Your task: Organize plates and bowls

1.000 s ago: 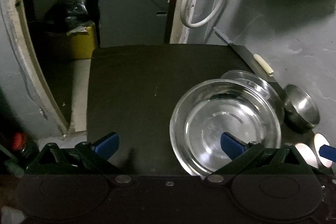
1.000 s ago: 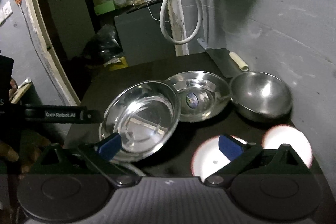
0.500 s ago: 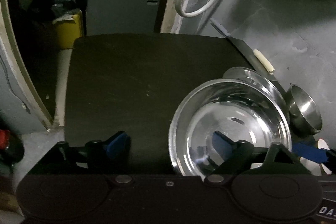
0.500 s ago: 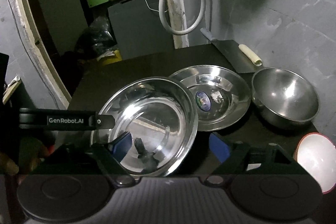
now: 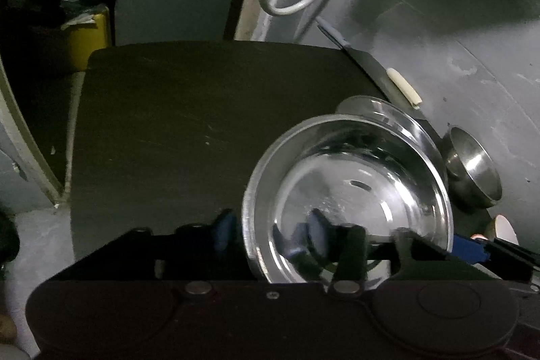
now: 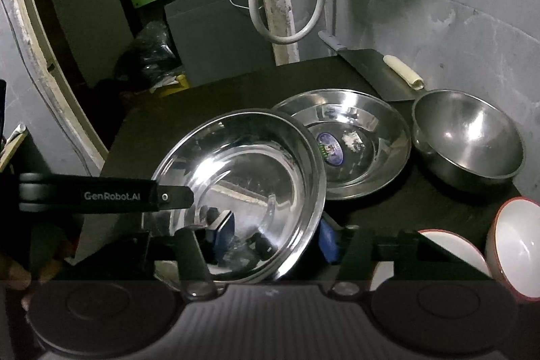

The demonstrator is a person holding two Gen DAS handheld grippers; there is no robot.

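- My left tongs (image 5: 270,237) have just been closing, straddling the near-left rim of the steel plate (image 5: 347,188) on the desk (image 5: 202,123).
- My right tongs (image 6: 276,240) have just been closing across its right rim; whether either pair's pads press yet, I cannot tell.

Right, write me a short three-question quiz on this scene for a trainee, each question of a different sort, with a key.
1. True or false: the steel bowl stands inside the sticker-marked plate.
2. Whose rim do the left gripper and the right gripper both straddle? A) the near steel plate B) the steel bowl C) the white hose
3. Which tool lies at the table's far right corner?

Key
1. False: it stands beside that plate, on the table.
2. A. Both sets of jaws have just been closing with the rim between them; the pads do not yet seem to press on it.
3. The cleaver.
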